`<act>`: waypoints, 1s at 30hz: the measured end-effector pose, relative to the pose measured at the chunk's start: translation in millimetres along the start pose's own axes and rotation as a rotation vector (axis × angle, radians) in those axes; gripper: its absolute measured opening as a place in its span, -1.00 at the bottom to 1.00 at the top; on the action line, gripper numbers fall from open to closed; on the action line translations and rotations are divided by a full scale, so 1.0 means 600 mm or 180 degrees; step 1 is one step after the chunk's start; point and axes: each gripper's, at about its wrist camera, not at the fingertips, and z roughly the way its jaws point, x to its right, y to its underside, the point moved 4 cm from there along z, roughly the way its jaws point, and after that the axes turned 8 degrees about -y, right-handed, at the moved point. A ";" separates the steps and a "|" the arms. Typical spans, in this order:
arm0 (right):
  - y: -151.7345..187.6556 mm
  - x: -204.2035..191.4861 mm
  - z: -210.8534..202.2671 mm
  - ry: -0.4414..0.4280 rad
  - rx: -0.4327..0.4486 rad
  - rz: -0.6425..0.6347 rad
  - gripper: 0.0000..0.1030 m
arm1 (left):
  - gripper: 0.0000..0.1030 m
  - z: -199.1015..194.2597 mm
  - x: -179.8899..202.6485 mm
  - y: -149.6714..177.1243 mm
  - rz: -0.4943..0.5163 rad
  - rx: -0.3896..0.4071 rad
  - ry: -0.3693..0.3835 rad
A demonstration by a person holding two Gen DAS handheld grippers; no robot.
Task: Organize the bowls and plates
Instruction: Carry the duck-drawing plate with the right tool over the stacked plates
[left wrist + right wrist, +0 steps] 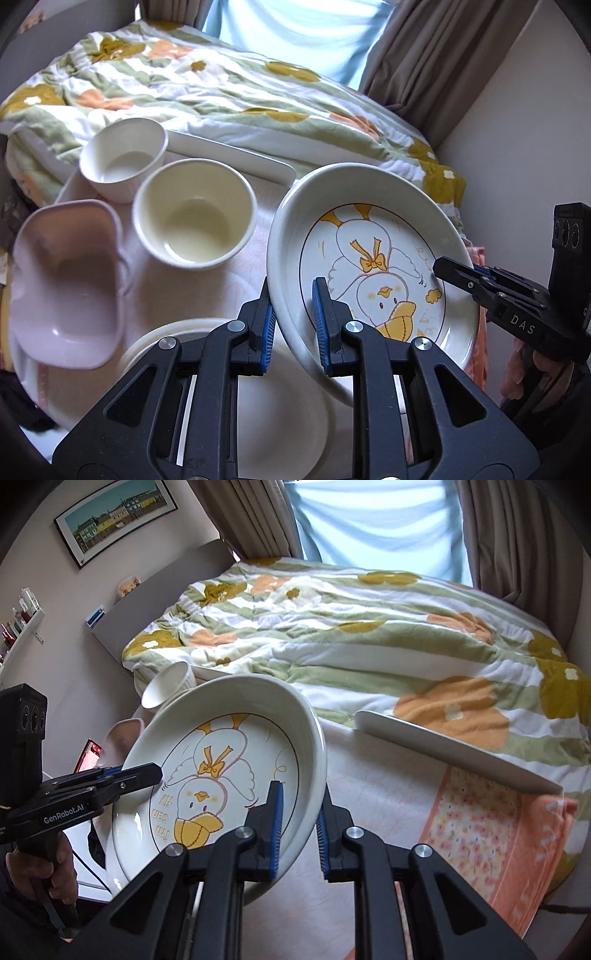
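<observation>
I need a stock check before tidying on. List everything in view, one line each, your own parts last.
duck plate: one, white with yellow duck print, lifted and tilted, rim clamped on two sides
round bowls: two, white and cream, on the table at left
pink dish: one, pale pink, far left
white plate: one, under the left tongs
long tray: one, white, table's far edge
towel: one, orange floral, table's right side
quilt: one, green, white, orange floral, on the bed
framed picture: one, on the wall
left tongs: black, blue pads
right tongs: black, blue pads
</observation>
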 end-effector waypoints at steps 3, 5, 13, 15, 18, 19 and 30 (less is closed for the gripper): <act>0.030 -0.053 -0.015 0.0059 0.0101 0.0058 -0.70 | -0.68 -0.036 -0.032 0.020 0.0093 -0.0004 0.0052; 0.055 -0.089 -0.019 0.0099 0.0144 0.0121 -0.70 | -0.68 -0.050 -0.054 0.036 0.0159 -0.0035 0.0062; 0.159 -0.191 0.010 0.0251 0.0124 0.0476 -0.70 | -0.68 -0.073 -0.143 0.117 0.0437 -0.0267 0.0131; 0.180 -0.206 0.020 0.0315 0.0109 0.0560 -0.70 | -0.68 -0.065 -0.161 0.139 0.0495 -0.0365 0.0147; 0.204 -0.219 0.031 0.0420 0.0087 0.0632 -0.70 | -0.68 -0.048 -0.173 0.155 0.0534 -0.0471 0.0172; 0.209 -0.222 0.033 0.0456 0.0077 0.0652 -0.70 | -0.68 -0.043 -0.174 0.158 0.0535 -0.0506 0.0197; 0.222 -0.198 0.062 0.0676 0.0034 0.0695 -0.70 | -0.67 0.015 -0.157 0.157 0.0589 -0.0679 0.0200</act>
